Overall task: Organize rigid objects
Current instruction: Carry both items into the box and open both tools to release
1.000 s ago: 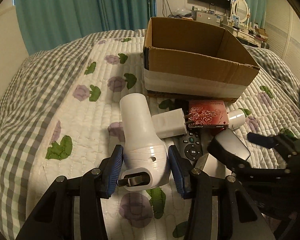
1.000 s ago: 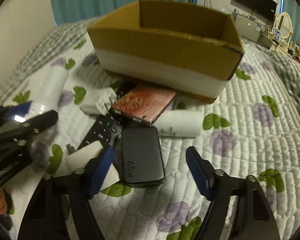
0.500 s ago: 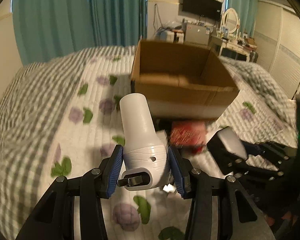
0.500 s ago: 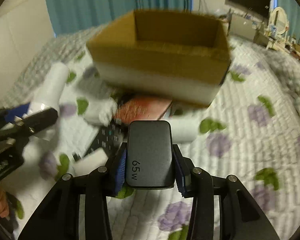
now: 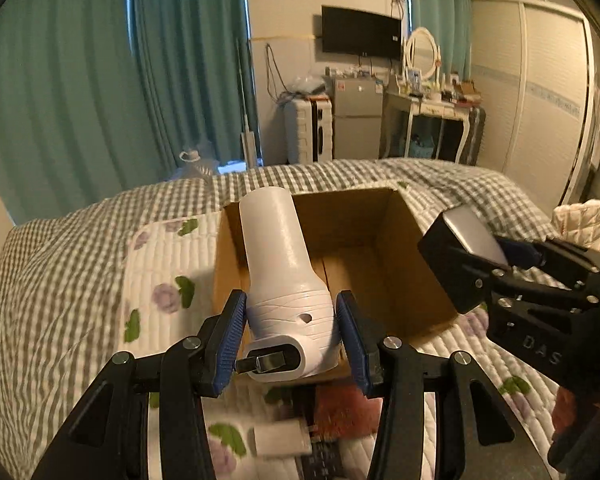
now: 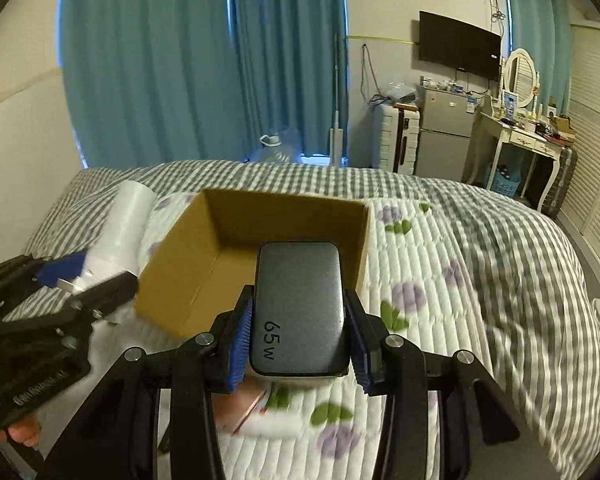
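**Both grippers loaded, held over the open box**

While both items are lifted off the bed, neither is yet inside the cardboard box [image 5: 384,280]. At lower left of the left wrist view, the left gripper [image 5: 291,330] pinches the white hair-dryer-shaped device [image 5: 282,272] between its blue pads, jaws pressed onto the wide ribbed end, barrel pointing up and away across the box's near-left edge. Centre frame: the box interior shows bare brown floor, nothing visible in it. At right of the same view, the right gripper [image 5: 496,258] carries the dark power bank [image 5: 460,256] beside the box's right wall.

In the right wrist view, the jaws clamp the power bank's long sides; "65W" is readable on its face, and its far end overlaps the box's near-right rim.

At the bottom of the left wrist view, blurred, remain a white charger block [image 5: 282,436], a red patterned item [image 5: 342,412] and a remote [image 5: 326,464] on the quilt [image 5: 164,280].

Progress, as judged: early. Two items grasped and poised for release; none boxed; at least three left on the quilt.
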Demonstrator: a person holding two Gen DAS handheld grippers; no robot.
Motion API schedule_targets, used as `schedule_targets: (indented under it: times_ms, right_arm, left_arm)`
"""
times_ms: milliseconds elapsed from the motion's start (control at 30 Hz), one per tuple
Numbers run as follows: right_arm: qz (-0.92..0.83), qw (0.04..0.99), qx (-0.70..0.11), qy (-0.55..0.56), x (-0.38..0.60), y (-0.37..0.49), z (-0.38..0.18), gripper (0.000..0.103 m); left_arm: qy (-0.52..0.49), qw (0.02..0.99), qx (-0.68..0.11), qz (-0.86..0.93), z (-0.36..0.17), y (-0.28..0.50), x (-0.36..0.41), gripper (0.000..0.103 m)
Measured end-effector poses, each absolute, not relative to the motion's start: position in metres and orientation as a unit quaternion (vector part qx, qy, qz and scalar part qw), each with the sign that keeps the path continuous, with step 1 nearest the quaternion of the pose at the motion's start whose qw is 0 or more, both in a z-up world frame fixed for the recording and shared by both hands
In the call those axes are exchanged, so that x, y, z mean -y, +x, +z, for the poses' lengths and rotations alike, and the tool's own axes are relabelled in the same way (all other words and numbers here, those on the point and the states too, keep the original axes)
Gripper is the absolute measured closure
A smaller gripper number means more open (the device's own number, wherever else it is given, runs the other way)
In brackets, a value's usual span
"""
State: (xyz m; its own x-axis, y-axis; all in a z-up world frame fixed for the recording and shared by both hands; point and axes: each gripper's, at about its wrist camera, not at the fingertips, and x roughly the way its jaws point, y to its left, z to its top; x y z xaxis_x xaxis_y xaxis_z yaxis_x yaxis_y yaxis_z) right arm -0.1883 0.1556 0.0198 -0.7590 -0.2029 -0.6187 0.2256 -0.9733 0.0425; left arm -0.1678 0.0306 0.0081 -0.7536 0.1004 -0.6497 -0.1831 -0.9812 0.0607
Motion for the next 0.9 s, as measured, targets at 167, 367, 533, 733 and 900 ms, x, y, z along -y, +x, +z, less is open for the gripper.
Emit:
schedule_targets:
  times_ms: [167,367,533,733,900]
  right_arm:
    - [-0.934,0.111,0.005,0.339,-0.154,-0.217,0.001,0.062]
    - [-0.931,0.121,0.002,0.345,-0.152,-0.239,-0.015,0.062]
    - [-0.926,0.125,0.003,0.356,-0.153,-0.244,-0.029,0.061]
    - [-0.94,0.101,0.033,0.323,-0.167,-0.223,-0.007,0.033]
    - [-0.944,0.082,0.026,0.319,-0.18,-0.191,0.013,0.033]
  left_arm:
    - [-0.371,0.071,-0.061,0.924,-0.023,-0.204,-0.038,0.056]
    - [-0.38,0.062,-0.068,0.92,-0.046,-0.218,-0.042,0.056]
    - [-0.385,0.068,-0.061,0.918,-0.055,-0.22,-0.037,0.054]
    - [-0.369,0.064,-0.058,0.925,-0.041,-0.205,-0.035,0.026]
    - [-0.368,0.054,-0.043,0.927,-0.024,-0.173,-0.027,0.013]
